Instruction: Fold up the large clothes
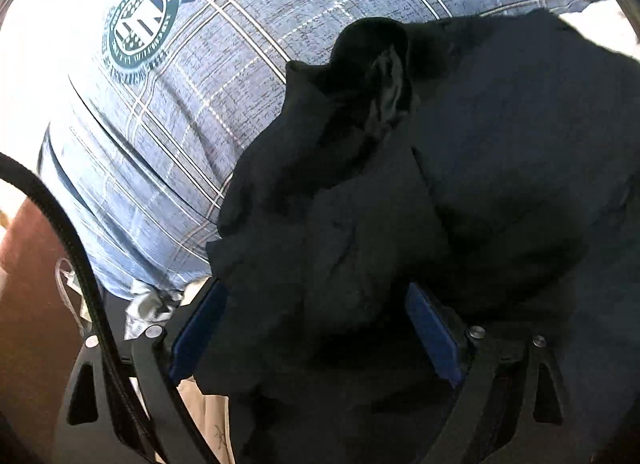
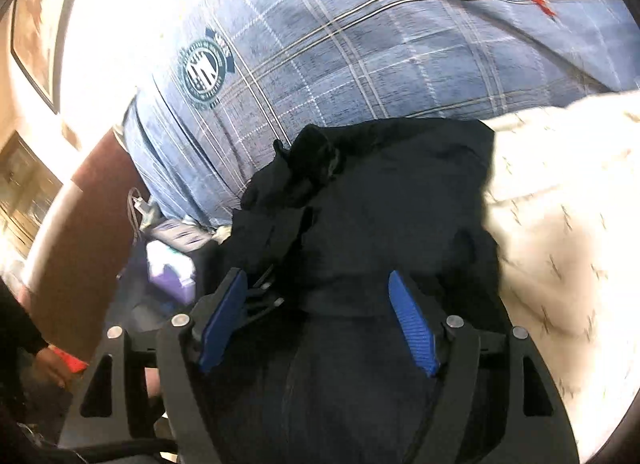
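Observation:
A large dark navy garment point(image 1: 440, 183) lies bunched on the bed and fills the lower right of the left wrist view. It also shows in the right wrist view point(image 2: 380, 199), crumpled in the middle. My left gripper point(image 1: 316, 316) is open, its blue pads point(image 1: 432, 328) wide apart with dark cloth lying between them. My right gripper point(image 2: 316, 304) is open too, blue pads point(image 2: 412, 324) spread on either side of a fold of the garment. Neither pair of jaws pinches the cloth.
A blue plaid pillow point(image 1: 192, 111) with a round green emblem lies behind the garment, also in the right wrist view point(image 2: 340, 55). A cream patterned cover point(image 2: 560, 223) is at the right. A brown bedside surface point(image 2: 80, 232) and small clutter point(image 2: 172, 260) are at the left.

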Tool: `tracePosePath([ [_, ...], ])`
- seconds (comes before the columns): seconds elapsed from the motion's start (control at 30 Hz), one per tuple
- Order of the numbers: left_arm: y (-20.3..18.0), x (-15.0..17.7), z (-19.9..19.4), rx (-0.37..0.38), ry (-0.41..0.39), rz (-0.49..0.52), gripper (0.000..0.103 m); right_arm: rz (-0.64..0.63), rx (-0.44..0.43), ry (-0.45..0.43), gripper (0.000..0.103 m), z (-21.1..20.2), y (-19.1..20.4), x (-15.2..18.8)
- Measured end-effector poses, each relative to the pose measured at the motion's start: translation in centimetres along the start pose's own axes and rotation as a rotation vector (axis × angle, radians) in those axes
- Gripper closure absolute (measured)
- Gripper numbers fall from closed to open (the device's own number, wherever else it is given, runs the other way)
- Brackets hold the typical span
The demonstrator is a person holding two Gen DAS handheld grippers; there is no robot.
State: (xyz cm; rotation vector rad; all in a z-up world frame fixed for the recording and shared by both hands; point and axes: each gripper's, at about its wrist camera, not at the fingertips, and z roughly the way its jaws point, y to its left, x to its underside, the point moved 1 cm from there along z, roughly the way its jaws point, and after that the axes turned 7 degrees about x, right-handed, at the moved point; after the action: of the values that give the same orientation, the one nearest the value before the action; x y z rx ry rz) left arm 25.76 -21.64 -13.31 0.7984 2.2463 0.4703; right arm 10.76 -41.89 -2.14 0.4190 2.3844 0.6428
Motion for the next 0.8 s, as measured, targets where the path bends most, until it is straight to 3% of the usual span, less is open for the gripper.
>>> tracePosePath([
  [0.07,0.2,-0.3,-1.0,0.005,-0.025,-0.015,0.014,0.003,-0.024,-0.013,0.029,-0.6,-0.4,0.9],
  [0.17,1.8,-0.1,-2.3,0.088,0.001,-0.058,0.013,0.008,-0.058,-0.019,0.029,-1.2,-0.6,1.5],
  [0.23,3.5,0.3,-3.5,0.100,-0.026,-0.118,0.011,0.004,-0.059,-0.033,0.029,-1.7,-0.7,1.9],
  [0.33,4.1,0.1,-3.4,0.034,-0.050,-0.126,0.011,0.011,-0.072,-0.037,0.029,-1.5,-0.9,1.9],
  [0.6,-0.6,-1.9,-0.1,-0.170,-0.082,0.072,0.012,-0.012,-0.089,-0.029,0.029,-1.1,-0.1,2.4],
  [0.7,-0.9,-2.3,1.3,-0.168,-0.063,0.099,0.027,0.001,-0.098,-0.027,0.029,-0.9,-0.4,2.4],
  [0.77,-0.6,-2.4,2.2,-0.117,-0.025,0.084,0.058,-0.002,-0.099,-0.026,0.029,-0.8,-0.4,2.4],
  [0.8,-0.2,-2.3,2.9,-0.103,0.005,0.071,0.067,0.001,-0.100,-0.028,0.029,-0.8,-0.4,2.3],
])
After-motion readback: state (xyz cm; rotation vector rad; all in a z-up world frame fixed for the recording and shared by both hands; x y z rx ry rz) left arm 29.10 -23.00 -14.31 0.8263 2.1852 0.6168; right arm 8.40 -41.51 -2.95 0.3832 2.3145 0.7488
